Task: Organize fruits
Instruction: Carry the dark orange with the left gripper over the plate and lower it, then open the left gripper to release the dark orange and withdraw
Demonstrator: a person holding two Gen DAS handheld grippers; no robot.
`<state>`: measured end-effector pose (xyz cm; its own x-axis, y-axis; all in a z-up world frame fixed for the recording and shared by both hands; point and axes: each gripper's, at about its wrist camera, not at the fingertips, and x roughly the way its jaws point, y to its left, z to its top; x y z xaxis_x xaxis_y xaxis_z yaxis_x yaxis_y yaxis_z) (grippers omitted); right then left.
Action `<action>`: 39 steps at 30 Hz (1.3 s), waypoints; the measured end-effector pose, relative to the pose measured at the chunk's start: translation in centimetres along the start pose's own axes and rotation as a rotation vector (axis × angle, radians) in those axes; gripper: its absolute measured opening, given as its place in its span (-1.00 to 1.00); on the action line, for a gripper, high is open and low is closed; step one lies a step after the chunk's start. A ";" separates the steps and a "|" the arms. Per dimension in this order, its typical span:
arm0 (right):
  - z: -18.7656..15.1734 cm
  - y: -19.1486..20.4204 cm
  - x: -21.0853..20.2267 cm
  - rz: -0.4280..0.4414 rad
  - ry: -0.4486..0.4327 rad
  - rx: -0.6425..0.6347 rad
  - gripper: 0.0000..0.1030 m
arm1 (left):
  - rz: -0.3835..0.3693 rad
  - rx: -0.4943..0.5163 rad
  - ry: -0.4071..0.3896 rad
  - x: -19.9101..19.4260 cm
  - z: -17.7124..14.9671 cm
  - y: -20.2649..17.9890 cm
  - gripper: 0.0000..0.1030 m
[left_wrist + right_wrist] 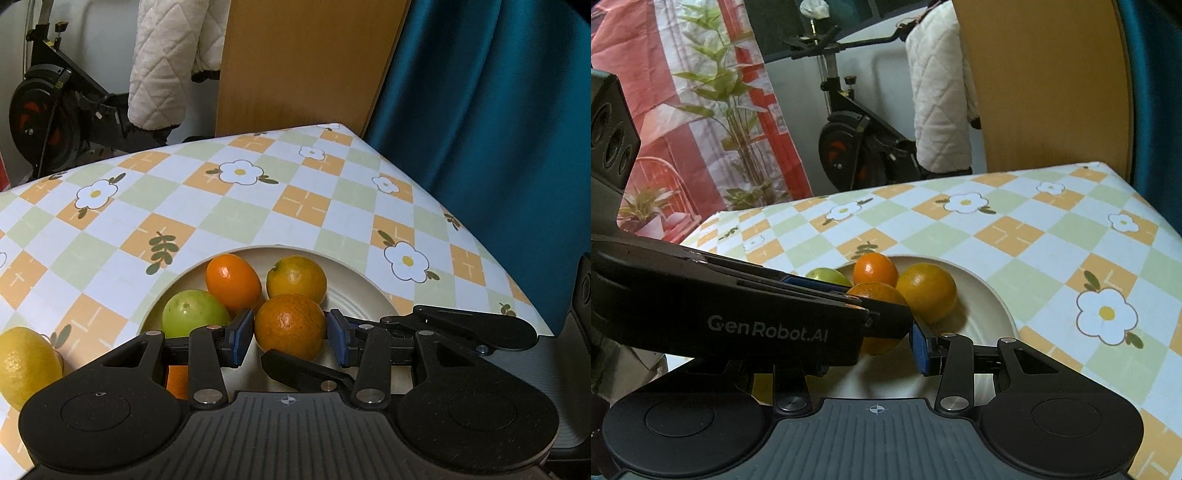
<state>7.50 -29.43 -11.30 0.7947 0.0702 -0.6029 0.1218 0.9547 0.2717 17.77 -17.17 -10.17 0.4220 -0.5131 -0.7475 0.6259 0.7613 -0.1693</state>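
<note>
A cream plate (354,291) on the checked tablecloth holds a green fruit (194,312), a bright orange fruit (232,282), a yellow-orange fruit (297,278) and a speckled orange (290,325). My left gripper (290,338) is open, its blue pads on either side of the speckled orange with small gaps. A lemon (26,363) lies on the cloth left of the plate. My right gripper (871,347) is open over the plate's near part (993,306); the left gripper's body hides its left finger. The speckled orange (875,291) shows behind that body.
The table's far edge and right corner are close behind the plate. A wooden board (306,66) and teal curtain (491,96) stand behind the table. An exercise bike (857,140) with a white quilted jacket (938,92) stands beyond the far edge.
</note>
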 end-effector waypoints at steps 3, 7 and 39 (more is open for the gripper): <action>-0.1 0.0 0.4 -0.002 0.008 0.001 -0.26 | 0.005 -0.001 0.004 0.2 -0.1 0.1 -0.11; -0.1 0.1 0.7 -0.005 0.019 0.002 -0.26 | 0.010 -0.004 0.011 0.5 -0.1 0.3 -0.11; 1.0 4.2 -1.3 -0.026 0.028 -0.079 -0.24 | 0.038 -0.030 -0.066 -4.5 -0.9 1.5 -0.11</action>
<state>7.60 -25.76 -8.65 0.7748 0.0520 -0.6301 0.0943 0.9760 0.1965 16.22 -13.38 -7.64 0.4878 -0.5080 -0.7100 0.5894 0.7915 -0.1614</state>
